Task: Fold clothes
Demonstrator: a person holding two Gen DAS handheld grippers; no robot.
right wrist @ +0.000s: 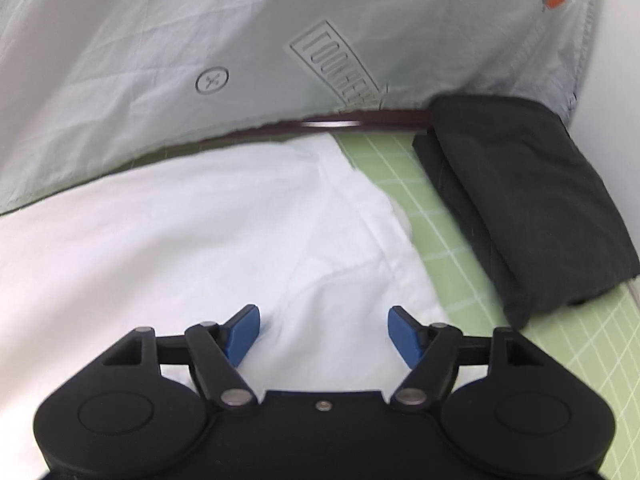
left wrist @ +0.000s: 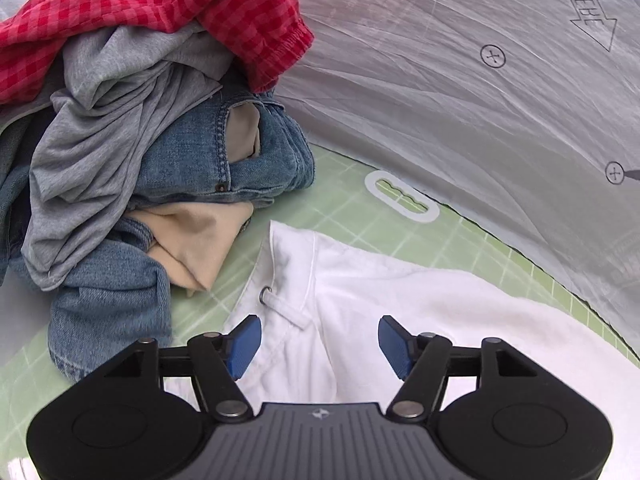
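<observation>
A white garment (left wrist: 400, 300) lies spread on the green grid mat (left wrist: 352, 184); it has a metal eyelet and a tab near its left edge. My left gripper (left wrist: 319, 340) is open and empty just above it, blue pads (left wrist: 245, 344) wide apart. The same white garment (right wrist: 200, 240) fills the right wrist view. My right gripper (right wrist: 323, 336) is open and empty above its right part, near its edge. A heap of unfolded clothes sits at the left: red checked cloth (left wrist: 140, 8), grey jersey (left wrist: 104, 132), blue jeans (left wrist: 260, 160), beige cloth (left wrist: 192, 244).
A folded black garment (right wrist: 528, 200) lies on the mat (right wrist: 400, 168) at the right. A pale grey printed sheet (left wrist: 480, 80) rises behind the mat, also in the right wrist view (right wrist: 160, 60). A white handle cut-out (left wrist: 402, 197) marks the mat's far edge.
</observation>
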